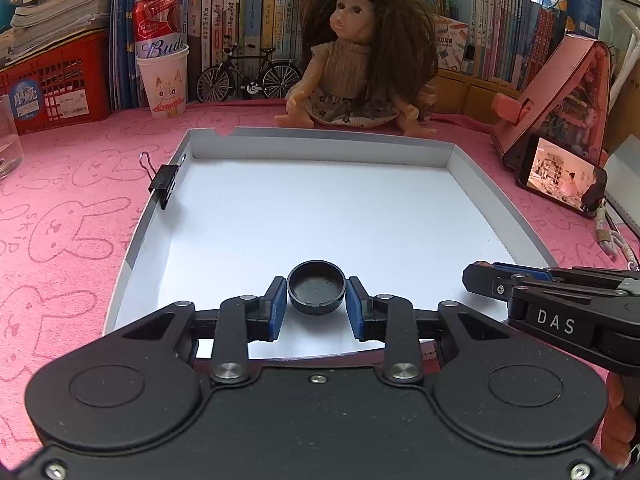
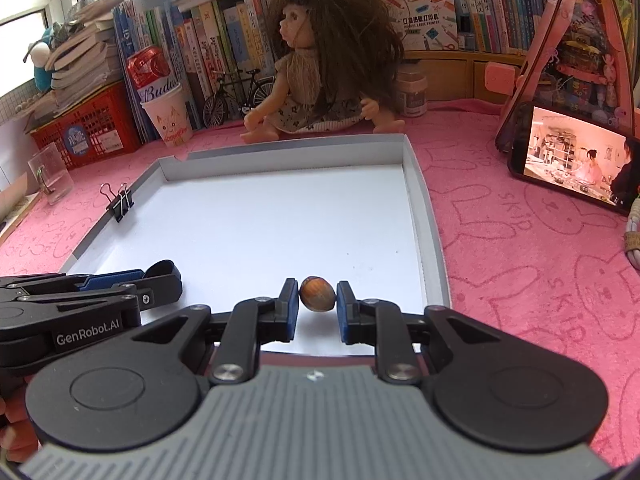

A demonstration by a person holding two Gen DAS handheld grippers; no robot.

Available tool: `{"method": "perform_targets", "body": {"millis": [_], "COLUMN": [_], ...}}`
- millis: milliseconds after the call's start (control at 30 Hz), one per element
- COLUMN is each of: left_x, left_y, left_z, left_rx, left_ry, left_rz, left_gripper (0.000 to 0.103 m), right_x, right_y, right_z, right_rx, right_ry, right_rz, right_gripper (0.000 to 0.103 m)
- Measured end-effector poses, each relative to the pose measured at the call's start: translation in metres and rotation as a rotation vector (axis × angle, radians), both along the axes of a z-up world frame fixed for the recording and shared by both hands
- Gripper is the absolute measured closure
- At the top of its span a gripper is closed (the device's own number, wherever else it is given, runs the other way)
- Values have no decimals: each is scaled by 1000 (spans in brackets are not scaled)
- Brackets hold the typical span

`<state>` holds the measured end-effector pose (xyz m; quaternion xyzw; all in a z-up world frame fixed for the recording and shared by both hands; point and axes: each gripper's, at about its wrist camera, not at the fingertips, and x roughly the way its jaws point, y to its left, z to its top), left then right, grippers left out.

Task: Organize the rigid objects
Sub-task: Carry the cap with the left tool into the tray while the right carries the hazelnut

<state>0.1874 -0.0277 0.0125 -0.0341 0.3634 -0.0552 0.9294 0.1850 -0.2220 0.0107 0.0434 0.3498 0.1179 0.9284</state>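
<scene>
A shallow white tray (image 1: 320, 142) lies on the pink cloth; it also shows in the right wrist view (image 2: 416, 200). My left gripper (image 1: 317, 294) is shut on a black round cap (image 1: 316, 292), held low over the tray's near edge. My right gripper (image 2: 318, 296) is shut on a brown hazelnut (image 2: 317, 294) over the tray's near right part. The right gripper shows from the side in the left wrist view (image 1: 480, 280); the left one shows in the right wrist view (image 2: 160, 280). A black binder clip (image 1: 164, 184) is clipped on the tray's left wall, also seen in the right wrist view (image 2: 120, 204).
A doll (image 1: 356, 60) sits just behind the tray. A paper cup with a red can (image 1: 166, 80), a toy bicycle (image 1: 248, 76) and a red basket (image 1: 56, 84) stand at the back left. A glass (image 1: 8, 136) stands far left. A phone (image 1: 560, 176) leans at the right.
</scene>
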Motion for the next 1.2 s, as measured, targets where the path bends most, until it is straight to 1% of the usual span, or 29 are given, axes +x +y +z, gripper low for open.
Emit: {"method": "perform_targets", "body": {"millis": [200, 433, 900, 933, 967, 1000, 1033, 1200], "left_x": [2, 1, 2, 2, 1, 1, 1, -5], "left_y": [-3, -6, -6, -6, -5, -5, -5, -4], "left_z": [-3, -4, -4, -3, -3, -3, -3, 3], "left_rx": [14, 30, 28, 28, 27, 25, 23, 19], "left_ry": [2, -2, -1, -1, -1, -1, -2, -25], "left_rz": [-1, -7, -3, -4, -3, -2, 1, 2], "left_gripper": [73, 73, 73, 72, 71, 69, 66, 58], "right_x": [4, 5, 5, 5, 5, 5, 4, -1], "right_y": [3, 4, 5, 5, 5, 5, 5, 5], "right_z": [-2, -3, -3, -3, -3, -3, -2, 0], "right_rx": [-14, -31, -32, -31, -29, -27, -26, -24], "right_ry": [20, 24, 24, 24, 23, 22, 20, 7], "right_rz": [3, 6, 9, 11, 13, 14, 14, 16], "right_gripper": [79, 78, 74, 73, 67, 59, 56, 43]}}
